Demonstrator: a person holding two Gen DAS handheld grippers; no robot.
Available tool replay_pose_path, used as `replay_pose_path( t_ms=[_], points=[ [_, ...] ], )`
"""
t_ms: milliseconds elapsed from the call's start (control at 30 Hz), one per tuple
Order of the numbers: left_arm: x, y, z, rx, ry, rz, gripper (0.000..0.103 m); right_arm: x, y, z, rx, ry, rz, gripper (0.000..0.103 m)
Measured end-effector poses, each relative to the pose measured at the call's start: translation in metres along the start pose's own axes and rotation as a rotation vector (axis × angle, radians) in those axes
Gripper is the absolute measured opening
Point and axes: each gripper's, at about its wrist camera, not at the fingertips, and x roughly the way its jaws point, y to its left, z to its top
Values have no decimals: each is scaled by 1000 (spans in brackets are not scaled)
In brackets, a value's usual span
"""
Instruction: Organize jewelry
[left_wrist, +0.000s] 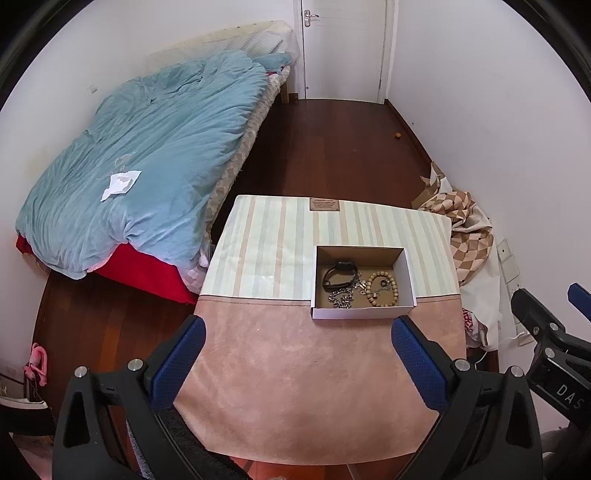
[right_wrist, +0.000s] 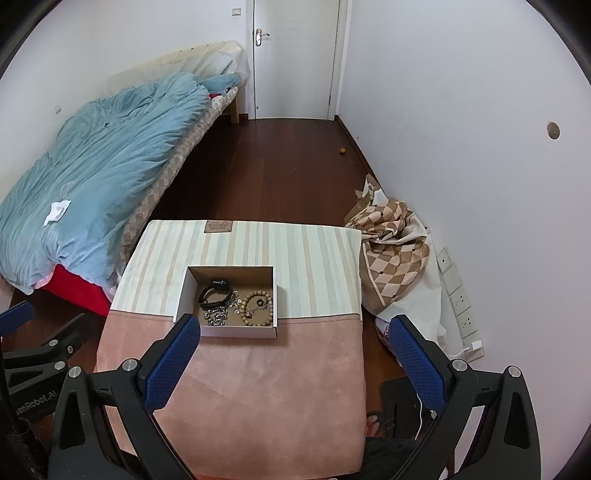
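Observation:
A small open cardboard box (left_wrist: 409, 273) (right_wrist: 184, 295) sits on a table covered with a pink and striped cloth (left_wrist: 303, 369) (right_wrist: 266, 387). Inside lie a black watch (left_wrist: 338, 273) (right_wrist: 216, 291), a silver chain (left_wrist: 341, 298) (right_wrist: 216, 315) and a wooden bead bracelet (left_wrist: 384, 290) (right_wrist: 258, 308). My left gripper (left_wrist: 297, 328) hangs open above the pink cloth, short of the box. My right gripper (right_wrist: 295, 328) is open too, its left fingertip over the box's near left corner. Both hold nothing.
A bed with a blue duvet (left_wrist: 147, 155) (right_wrist: 92, 158) stands to the left. A checked cloth heap (left_wrist: 465, 236) (right_wrist: 395, 251) lies by the right wall. Dark wooden floor (left_wrist: 332, 147) leads to a white door (left_wrist: 343, 48). The other gripper shows at each view's edge.

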Motion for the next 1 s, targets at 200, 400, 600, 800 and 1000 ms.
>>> replay_pose_path(
  t_ms=[200,400,600,800,1000],
  points=[
    [0,3,-2,-5,0,4,103,1,3,-1,-7,6,8,103],
    [-1,4,-3,-7,-2,5,103,0,4,-1,-6,5,9,103],
    [-2,4,-3,-9,-4,2,103,-1,5,-1,-8,2,5,103],
    [-2,5,-3,-9,-5,3,103,-2,6,-2,-5,4,8,103],
    [-5,6,-4,-15,-3,9,103,-2,7,-4,-6,6,5,103]
  ],
)
